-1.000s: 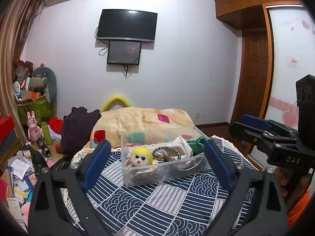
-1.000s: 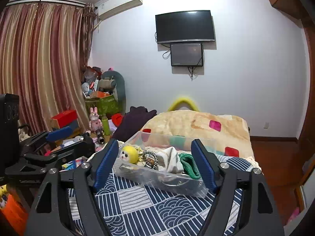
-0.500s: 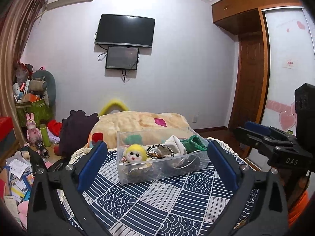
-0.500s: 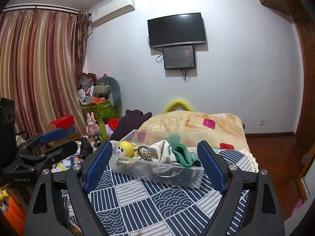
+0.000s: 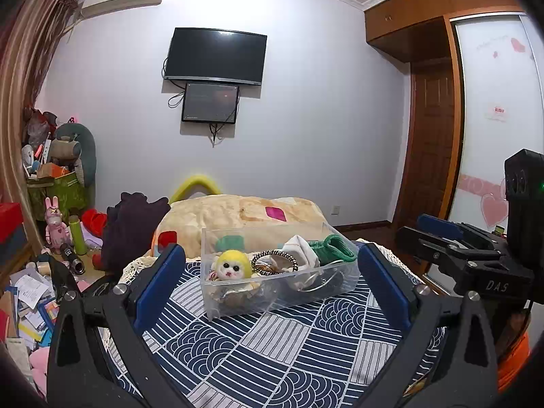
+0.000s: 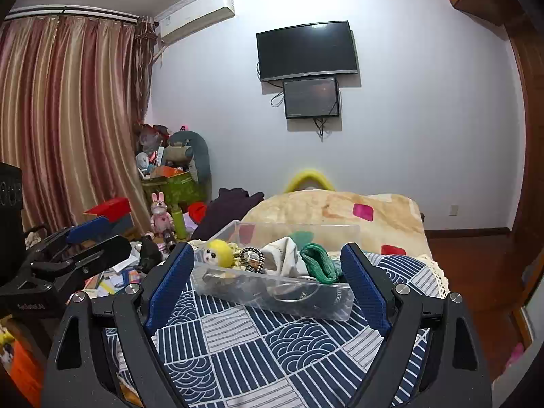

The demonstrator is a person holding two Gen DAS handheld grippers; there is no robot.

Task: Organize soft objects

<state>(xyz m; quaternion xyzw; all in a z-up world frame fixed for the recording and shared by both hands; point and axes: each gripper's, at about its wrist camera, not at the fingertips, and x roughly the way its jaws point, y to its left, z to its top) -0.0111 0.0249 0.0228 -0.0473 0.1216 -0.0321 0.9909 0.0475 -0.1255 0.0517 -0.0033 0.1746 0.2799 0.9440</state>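
A clear plastic box (image 5: 343,280) (image 6: 335,302) stands on a table with a navy patterned cloth (image 5: 272,346) (image 6: 251,343). In it lie a yellow plush doll (image 5: 232,265) (image 6: 217,251), a beaded bracelet (image 5: 274,261), a white cloth (image 5: 301,247) (image 6: 285,251) and a green knitted piece (image 5: 335,249) (image 6: 318,262). My left gripper (image 5: 270,284) is open and empty in front of the box. My right gripper (image 6: 267,282) is open and empty, also short of the box. Each gripper shows at the edge of the other's view.
A bed with a beige blanket (image 5: 238,214) lies behind the table. A dark garment (image 5: 132,227) hangs to its left. Toys, papers and boxes clutter the floor at left (image 5: 40,272). A wooden door (image 5: 431,149) and wardrobe stand at right.
Both grippers have pulled back and tilted up a little; the box sits lower and smaller in both views. Both stay open and empty.
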